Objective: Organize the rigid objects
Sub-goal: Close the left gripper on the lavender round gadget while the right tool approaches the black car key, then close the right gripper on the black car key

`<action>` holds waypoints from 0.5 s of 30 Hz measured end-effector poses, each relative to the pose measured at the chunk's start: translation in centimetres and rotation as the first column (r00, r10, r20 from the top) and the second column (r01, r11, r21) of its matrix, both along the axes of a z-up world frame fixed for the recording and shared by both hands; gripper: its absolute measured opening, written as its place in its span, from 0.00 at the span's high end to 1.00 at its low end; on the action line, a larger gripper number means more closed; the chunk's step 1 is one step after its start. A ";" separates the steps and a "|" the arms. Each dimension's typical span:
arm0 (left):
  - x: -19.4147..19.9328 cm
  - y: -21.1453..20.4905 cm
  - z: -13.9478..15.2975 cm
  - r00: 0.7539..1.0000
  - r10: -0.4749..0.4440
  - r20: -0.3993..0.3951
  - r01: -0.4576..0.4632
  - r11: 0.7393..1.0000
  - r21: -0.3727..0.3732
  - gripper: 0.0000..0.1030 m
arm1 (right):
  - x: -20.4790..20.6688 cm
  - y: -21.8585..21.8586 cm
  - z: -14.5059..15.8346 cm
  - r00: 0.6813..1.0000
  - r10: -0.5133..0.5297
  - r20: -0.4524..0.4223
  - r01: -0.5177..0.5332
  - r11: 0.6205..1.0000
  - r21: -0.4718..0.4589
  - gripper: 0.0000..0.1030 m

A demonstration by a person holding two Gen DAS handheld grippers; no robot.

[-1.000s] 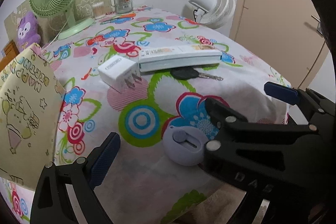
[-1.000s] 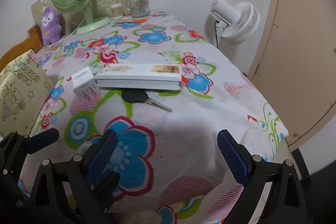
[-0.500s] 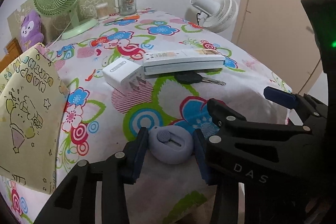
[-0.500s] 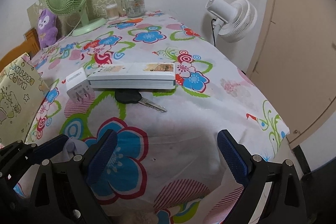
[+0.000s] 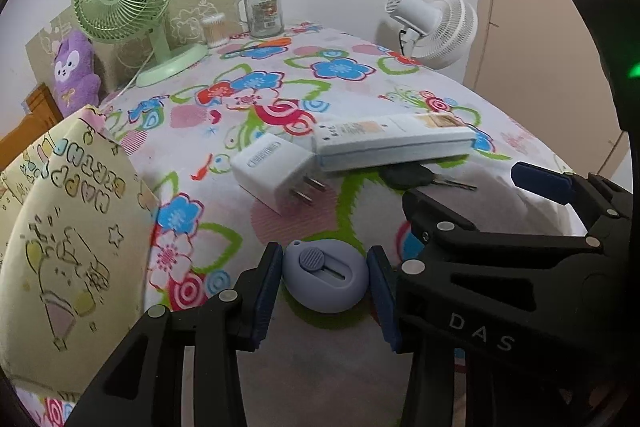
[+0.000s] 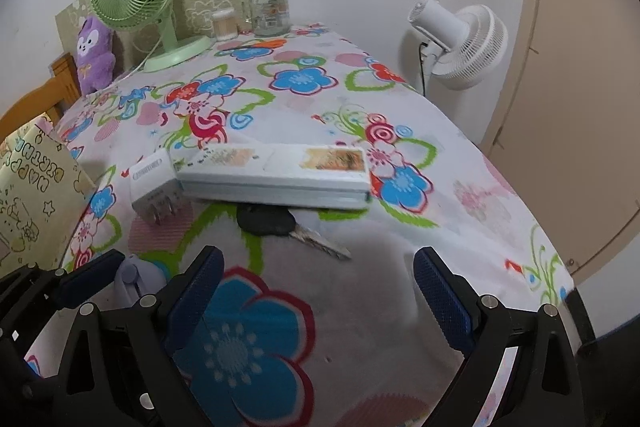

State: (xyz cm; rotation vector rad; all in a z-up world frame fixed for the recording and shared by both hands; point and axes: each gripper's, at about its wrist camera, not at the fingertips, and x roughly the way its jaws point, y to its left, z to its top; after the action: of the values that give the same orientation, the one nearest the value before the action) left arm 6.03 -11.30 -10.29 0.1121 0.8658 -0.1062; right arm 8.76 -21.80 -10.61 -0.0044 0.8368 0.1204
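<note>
Flowered tablecloth [image 5: 360, 75] filled both views. Your left gripper [image 5: 324, 279] had closed in from wide open a second ago and now clamped the little purple cutter [image 5: 325, 277], seemingly lifted off the cloth, so the pickup looked done. Its loop end pointed away from you, long axis running along the fingers. Beyond lay the charger [image 5: 276, 173], box [image 5: 390, 143] and key [image 5: 424, 179]. Your right gripper [image 6: 316, 301] hung spread apart, empty.
</note>
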 end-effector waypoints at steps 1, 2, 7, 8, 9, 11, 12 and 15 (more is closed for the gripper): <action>0.2 0.2 0.0 1.000 0.004 0.000 -0.004 1.000 0.000 0.57 | 0.3 0.1 0.0 1.000 0.004 0.000 -0.004 1.000 0.001 0.07; 0.4 0.3 0.0 1.000 0.008 -0.001 -0.008 1.000 0.001 0.57 | 0.7 0.3 0.0 1.000 0.008 -0.003 -0.008 1.000 0.000 0.10; 1.4 1.2 -0.2 0.999 0.031 -0.018 -0.031 0.999 -0.010 0.57 | 2.2 1.0 -0.5 0.999 0.017 -0.038 -0.018 1.000 -0.020 0.22; 1.5 1.3 -0.2 0.999 0.033 -0.016 -0.033 0.999 -0.008 0.57 | 2.5 1.2 -0.5 0.999 0.018 -0.041 -0.019 1.000 -0.025 0.23; 1.6 1.4 -0.3 0.999 0.033 -0.016 -0.033 0.999 -0.008 0.57 | 2.7 1.3 -0.6 0.999 0.023 -0.044 -0.024 0.999 -0.028 0.23; 1.9 1.7 -0.3 0.999 0.038 -0.020 -0.038 0.999 -0.015 0.56 | 2.9 1.5 -0.6 0.998 0.032 -0.047 -0.033 0.999 -0.028 0.24; 2.0 1.8 -0.3 0.999 0.038 -0.021 -0.039 0.999 -0.019 0.56 | 3.1 1.6 -0.6 0.998 0.034 -0.046 -0.036 0.999 -0.027 0.24; 2.1 2.0 -0.4 0.999 0.040 -0.023 -0.041 0.999 -0.026 0.56 | 3.4 1.9 -0.6 0.998 0.040 -0.044 -0.042 0.999 -0.032 0.25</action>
State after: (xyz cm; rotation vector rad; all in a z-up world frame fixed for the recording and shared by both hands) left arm 8.16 -9.30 -10.65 0.0691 0.8887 -0.0811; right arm 12.17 -19.86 -11.23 -0.0498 0.8827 0.1456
